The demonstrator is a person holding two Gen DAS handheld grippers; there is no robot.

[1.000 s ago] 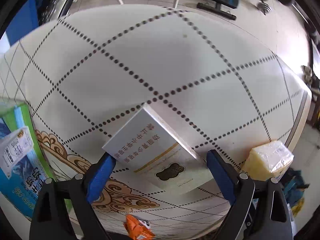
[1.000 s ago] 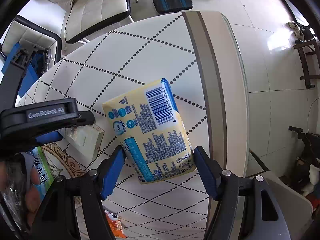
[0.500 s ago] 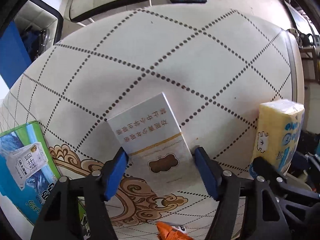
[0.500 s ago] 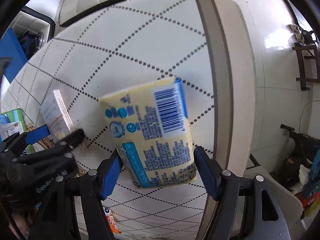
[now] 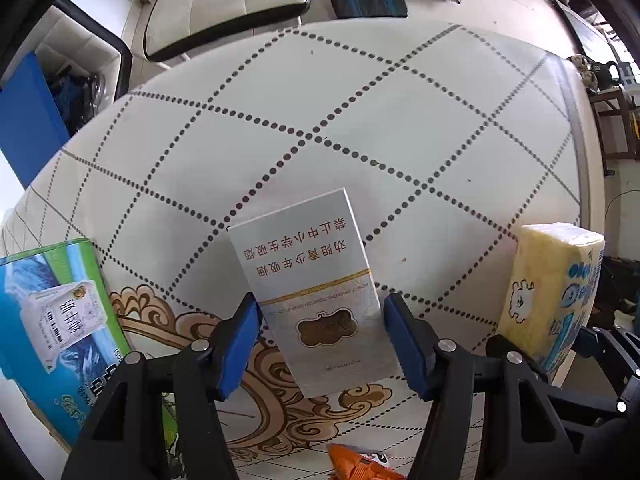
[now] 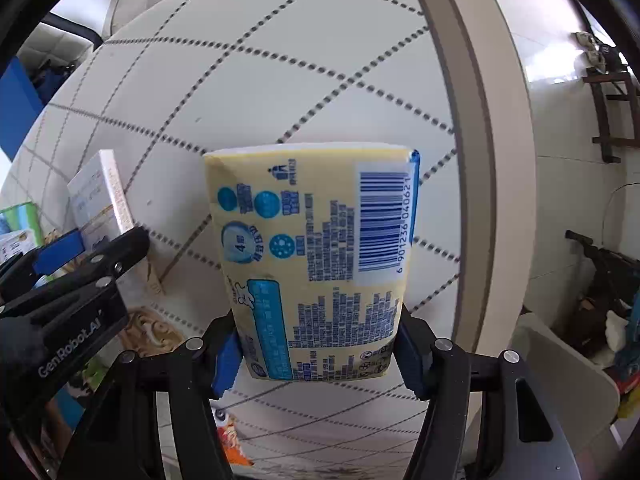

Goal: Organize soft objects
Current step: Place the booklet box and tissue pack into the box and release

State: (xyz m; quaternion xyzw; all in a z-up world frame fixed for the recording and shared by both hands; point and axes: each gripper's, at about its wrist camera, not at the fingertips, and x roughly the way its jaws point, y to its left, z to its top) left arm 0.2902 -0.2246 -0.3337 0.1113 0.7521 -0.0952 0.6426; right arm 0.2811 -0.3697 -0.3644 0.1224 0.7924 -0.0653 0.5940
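My right tongs (image 6: 316, 354) clamp the yellow tissue pack (image 6: 316, 256) above the desk (image 6: 280, 80), its long axis pointing away from me. My left tongs (image 5: 322, 340) grip the white carton (image 5: 316, 292), likewise lengthwise, near the green-blue box (image 5: 52, 320).

The left gripper (image 5: 322, 336), a black two-finger tool with blue pads, is held low over the table. Its jaws are closed on a white flat box, which is pressed between the blue pads (image 5: 240, 344). The right gripper (image 6: 320, 354), of the same black and blue build, is held just beside it, on its right. Its jaws are clamped on the lower part of a yellow soft pack. A black-gloved hand (image 6: 20, 344) is seen behind the left gripper.
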